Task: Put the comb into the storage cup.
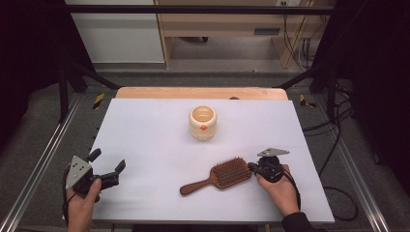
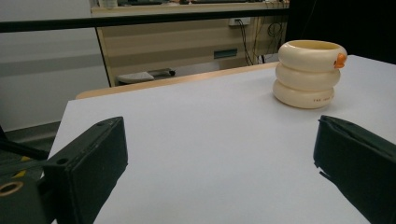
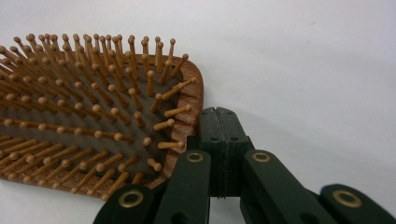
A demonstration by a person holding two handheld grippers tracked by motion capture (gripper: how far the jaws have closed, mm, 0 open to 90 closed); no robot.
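My right gripper (image 1: 252,167) sits at the near right of the white table (image 1: 154,145), its jaws pressed flat together with nothing between them. In the right gripper view the closed tips (image 3: 219,122) rest against the rounded wooden edge of the hairbrush (image 3: 93,112); they look to be touching the rim at the outer end of the paddle, beside the brush rather than around it. From the high view, that hairbrush (image 1: 220,175) lies bristles up, just left of my right gripper, its paddle head nearest the tips and its handle running away to the left and slightly toward me. My right hand (image 1: 278,191) wraps the gripper body from the near edge of the table. Over at the near left corner, my left gripper (image 1: 107,163) rests in my left hand (image 1: 83,203), its jaws standing wide apart and holding nothing; the left gripper view shows bare white table between the two black pads (image 2: 88,163). It is well apart from the brush. Farther off, toward the middle of the far half of the table, stands a cream ribbed cup (image 1: 202,122) with a small orange mark on its side, upright and alone, well away from both grippers and from the brush.
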